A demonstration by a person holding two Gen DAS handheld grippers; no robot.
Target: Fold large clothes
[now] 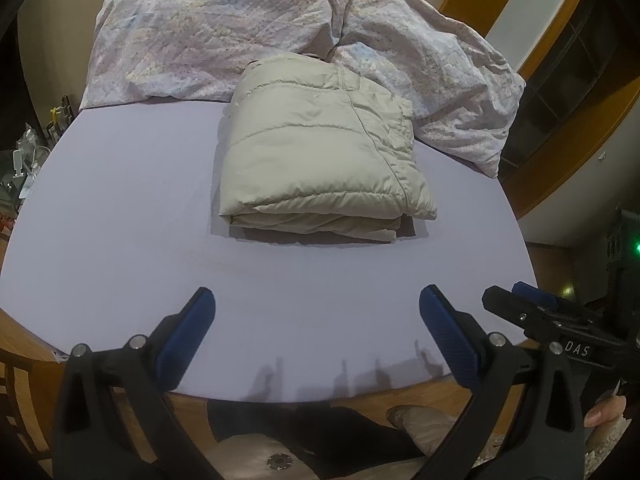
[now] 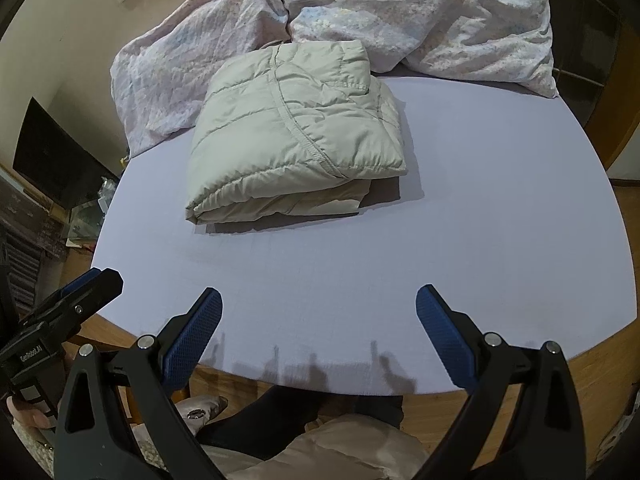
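A beige quilted jacket point(image 1: 320, 148) lies folded into a thick rectangular bundle on the lavender bed sheet point(image 1: 120, 220), towards the far middle; the right wrist view shows the same jacket point(image 2: 296, 136) left of centre. My left gripper point(image 1: 316, 300) hangs open over the near edge of the bed, well short of the jacket and holding nothing. My right gripper point(image 2: 320, 300) is open too, empty, and level with it at the near edge. Each gripper shows at the side of the other's view: the right gripper point(image 1: 520, 300) and the left gripper point(image 2: 92, 280).
A crumpled pastel-patterned duvet point(image 1: 240, 28) is heaped along the far side of the bed, touching the jacket's far edge. Wooden bed frame point(image 2: 600, 360) runs below the near edge. A cluttered shelf point(image 1: 32, 152) stands at the left. A person's legs point(image 2: 300, 412) are below the grippers.
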